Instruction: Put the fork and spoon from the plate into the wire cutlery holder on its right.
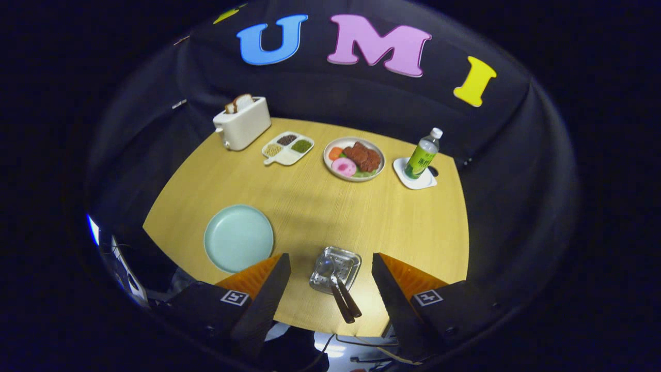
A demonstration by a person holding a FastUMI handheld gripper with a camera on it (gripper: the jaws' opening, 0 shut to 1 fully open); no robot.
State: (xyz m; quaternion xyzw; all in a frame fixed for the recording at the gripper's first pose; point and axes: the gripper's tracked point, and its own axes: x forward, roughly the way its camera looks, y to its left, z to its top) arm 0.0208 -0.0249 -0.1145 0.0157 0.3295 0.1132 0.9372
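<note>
Empty-handed tool (330, 268), fingers wide apart.

Wide-spread claw (330, 268) fingers flank wire holder (335, 268), plate (238, 237) near left finger, open tabletop (361, 217) beyond

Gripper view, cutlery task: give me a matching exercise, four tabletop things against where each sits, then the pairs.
Things:
1. pale green round plate
2. wire cutlery holder
3. white toaster
4. green plastic bottle

Places:
A. on a white coaster
B. far corner, bread in its slot
C. between the open hand-held gripper fingers, two dark handles sticking out
D. left of the holder, bare

Pairs: 1-D, 2-C, 3-B, 4-A
</note>
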